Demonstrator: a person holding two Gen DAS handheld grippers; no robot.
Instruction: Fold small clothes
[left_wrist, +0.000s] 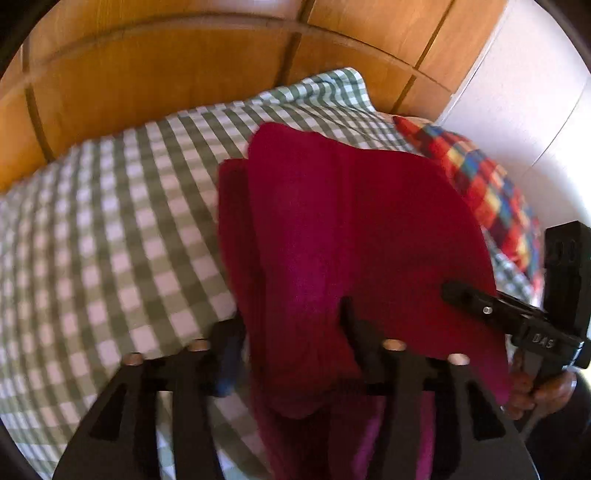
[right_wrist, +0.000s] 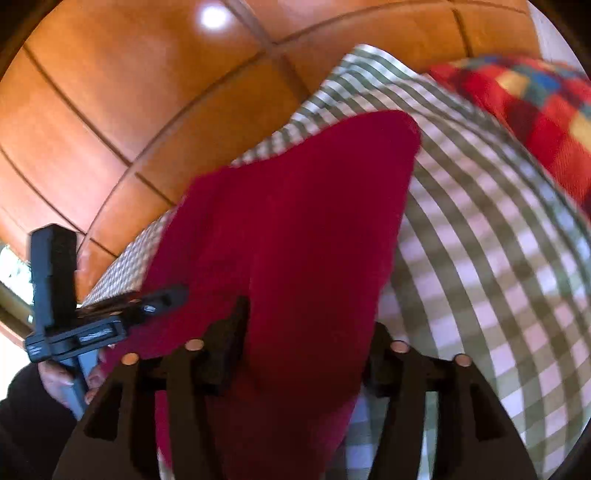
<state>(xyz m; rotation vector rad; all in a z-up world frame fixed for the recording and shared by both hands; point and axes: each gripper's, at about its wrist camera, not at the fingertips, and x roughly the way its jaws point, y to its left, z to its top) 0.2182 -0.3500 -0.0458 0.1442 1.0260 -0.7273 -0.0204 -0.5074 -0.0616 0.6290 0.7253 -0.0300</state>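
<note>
A dark red garment (left_wrist: 332, 229) lies over the green-and-white checked cloth (left_wrist: 110, 229) and hangs up toward both cameras. My left gripper (left_wrist: 291, 332) is shut on the garment's near edge, the cloth bunched between its fingers. My right gripper (right_wrist: 306, 332) is shut on the same red garment (right_wrist: 295, 221), which drapes down between its fingers. In the left wrist view the right gripper (left_wrist: 465, 295) grips the garment's right edge. In the right wrist view the left gripper (right_wrist: 162, 299) grips its left edge. The garment is lifted and partly doubled over.
A multicoloured plaid cloth (left_wrist: 480, 184) lies at the right end of the checked cloth, and shows at upper right in the right wrist view (right_wrist: 535, 110). An orange tiled floor (right_wrist: 129, 110) lies beyond the table edge. A white wall (left_wrist: 517, 92) stands at the right.
</note>
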